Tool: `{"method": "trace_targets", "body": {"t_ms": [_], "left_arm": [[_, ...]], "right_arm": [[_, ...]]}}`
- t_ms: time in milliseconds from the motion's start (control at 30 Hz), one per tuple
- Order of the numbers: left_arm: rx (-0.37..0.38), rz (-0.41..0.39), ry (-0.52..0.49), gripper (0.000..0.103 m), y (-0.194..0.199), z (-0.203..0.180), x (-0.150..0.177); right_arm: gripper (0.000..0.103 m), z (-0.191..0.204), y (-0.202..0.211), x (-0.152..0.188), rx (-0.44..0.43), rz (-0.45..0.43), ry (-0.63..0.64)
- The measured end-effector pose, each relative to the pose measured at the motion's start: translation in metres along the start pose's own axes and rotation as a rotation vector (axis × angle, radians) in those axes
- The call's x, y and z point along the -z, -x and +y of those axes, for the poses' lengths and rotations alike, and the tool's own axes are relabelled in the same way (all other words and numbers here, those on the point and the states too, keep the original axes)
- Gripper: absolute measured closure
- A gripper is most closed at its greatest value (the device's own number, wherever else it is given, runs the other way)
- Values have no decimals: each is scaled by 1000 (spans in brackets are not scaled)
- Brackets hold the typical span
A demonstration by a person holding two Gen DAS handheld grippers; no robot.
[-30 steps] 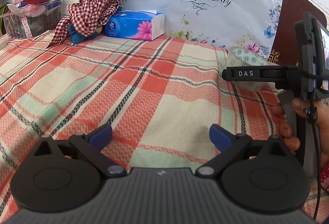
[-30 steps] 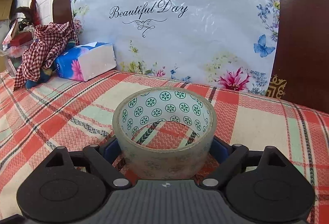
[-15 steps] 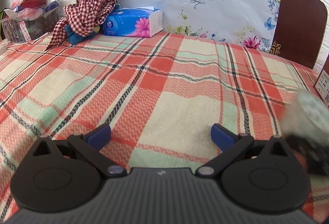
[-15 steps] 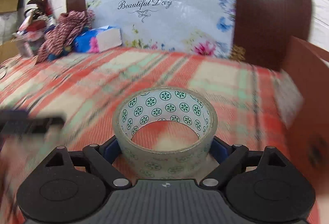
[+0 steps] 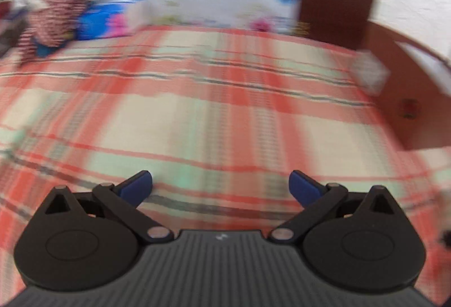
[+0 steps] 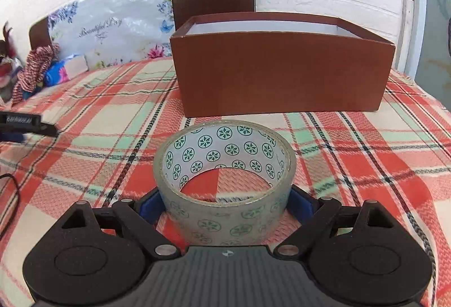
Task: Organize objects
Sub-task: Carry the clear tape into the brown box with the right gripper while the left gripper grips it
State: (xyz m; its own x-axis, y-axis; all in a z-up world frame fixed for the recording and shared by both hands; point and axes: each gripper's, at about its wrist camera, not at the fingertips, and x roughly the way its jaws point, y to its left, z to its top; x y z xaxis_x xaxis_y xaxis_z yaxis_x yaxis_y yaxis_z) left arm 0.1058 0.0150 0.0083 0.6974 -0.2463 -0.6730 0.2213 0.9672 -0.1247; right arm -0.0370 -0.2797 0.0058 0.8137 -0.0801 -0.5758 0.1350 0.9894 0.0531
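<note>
On the plaid tablecloth (image 6: 352, 154), the open brown box (image 6: 282, 67) sits straight ahead, beyond the tape roll (image 6: 225, 180) clamped in the right gripper (image 6: 225, 204); the left gripper (image 5: 220, 188) gapes empty.

Tape roll (image 6: 224, 183) sits between the right gripper (image 6: 225, 201) jaws, above the tabletop (image 6: 352, 154). Open box (image 6: 282, 64) stands just behind it, toward the far right corner. Tissue pack (image 6: 60, 71) and cloth bundle (image 6: 33, 67) lie at the far left edge.

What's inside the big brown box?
Only a strip of pale inner wall shows above the rim of the brown box. Its front wall hides the bottom, so any contents cannot be seen.
</note>
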Motion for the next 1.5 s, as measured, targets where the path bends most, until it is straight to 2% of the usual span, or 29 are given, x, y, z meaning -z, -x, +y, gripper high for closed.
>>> {"method": "trace_targets", "body": {"t_ms": [133, 200, 233, 400, 567, 633, 667, 733, 767, 800, 833, 900, 967, 1067, 1167, 1233, 1367, 1500], "left_arm": [[248, 62, -68, 0, 21, -77, -9], [330, 80, -129, 0, 32, -115, -11], [346, 92, -162, 1, 35, -132, -11], [343, 167, -260, 11, 33, -185, -1], [288, 226, -291, 14, 23, -195, 9], [269, 253, -294, 19, 16, -196, 13], [263, 277, -290, 24, 11, -196, 16], [269, 317, -277, 39, 0, -195, 20], [260, 313, -284, 41, -1, -196, 22], [247, 298, -309, 48, 0, -199, 25], [256, 293, -332, 60, 2, -203, 26], [300, 307, -334, 76, 5, -208, 26], [294, 284, -350, 76, 12, -214, 22], [338, 211, -350, 76, 32, -221, 1], [371, 109, -364, 75, 49, -235, -30], [362, 41, -379, 72, 53, -246, -53], [325, -27, -371, 70, 38, -266, -97], [273, -53, -349, 46, 2, -281, -129]], "right_arm": [[14, 3, 3, 3, 5, 1, 36], [14, -1, 6, 3, -5, 2, 36], [14, -4, 8, 4, -13, 4, 33], [12, -15, 16, 9, -28, 2, 45], [12, -23, 23, 8, -48, -1, 58], [12, -22, 21, 6, -57, -5, 64], [12, -21, 21, 5, -61, -10, 69], [11, -19, 17, 3, -80, -18, 86], [12, -16, 15, 3, -85, -19, 94], [13, -15, 12, 3, -85, -16, 100], [15, -13, 9, 3, -90, -6, 106], [16, -12, 8, 3, -98, -14, 112], [16, -14, 14, 2, -90, -50, 97], [16, -19, 31, -4, -53, -188, 87], [16, -24, 42, -26, -6, -337, 114], [15, -31, 38, -48, 5, -396, 115], [15, -47, 11, -96, -8, -441, 90], [13, -55, -40, -129, -8, -417, 109]]}}
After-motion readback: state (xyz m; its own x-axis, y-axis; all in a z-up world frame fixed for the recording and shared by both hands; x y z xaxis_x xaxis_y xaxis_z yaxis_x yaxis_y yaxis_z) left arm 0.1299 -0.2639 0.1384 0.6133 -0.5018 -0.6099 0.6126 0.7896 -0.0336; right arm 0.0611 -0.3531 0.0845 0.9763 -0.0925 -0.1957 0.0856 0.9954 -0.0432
